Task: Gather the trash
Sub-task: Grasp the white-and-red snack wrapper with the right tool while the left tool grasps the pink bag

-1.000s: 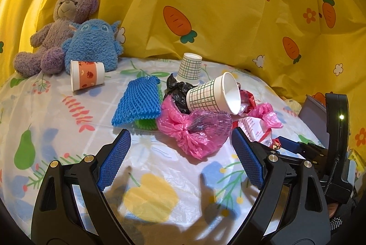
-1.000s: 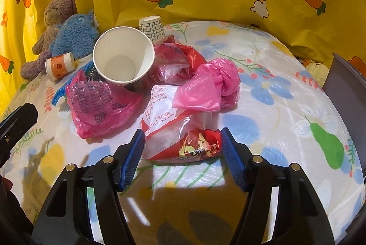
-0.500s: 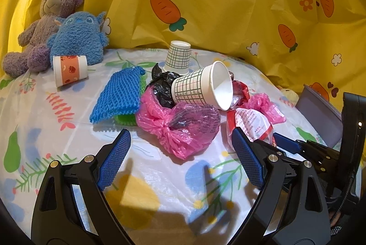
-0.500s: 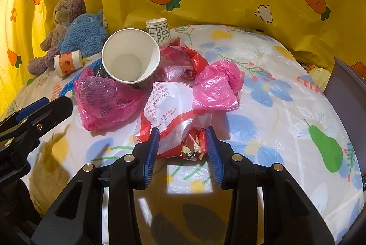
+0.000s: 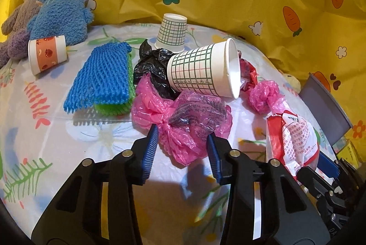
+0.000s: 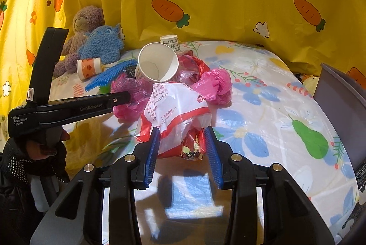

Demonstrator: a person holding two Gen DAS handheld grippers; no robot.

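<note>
In the left wrist view, the left gripper (image 5: 181, 145) had come forward to the crumpled pink bag (image 5: 183, 117) at the near edge of the trash pile. A second before, its blue pads stood wide apart, short of the bag; now the jaws were closing with the bag's knotted end between them, the pads touching its sides. Behind the bag lay the tipped checked cup (image 5: 203, 71) on a black bag (image 5: 155, 64), with the blue mesh sleeve (image 5: 103, 75) to its left, all where they had been. At the right edge the red-and-white wrapper (image 5: 295, 133) now hung raised in the right gripper's hold.

In the right wrist view, the right gripper (image 6: 181, 144) had narrowed from a wide stance to a pinch on the wrapper (image 6: 176, 112), pads pressing its crumpled lower end, and the wrapper had lifted slightly off the flowered tablecloth (image 6: 263, 121). The left gripper (image 6: 119, 97), earlier only at the frame's edge, now reached across to the pink bag (image 6: 130, 105), held by a gloved hand (image 6: 43, 149).
</note>
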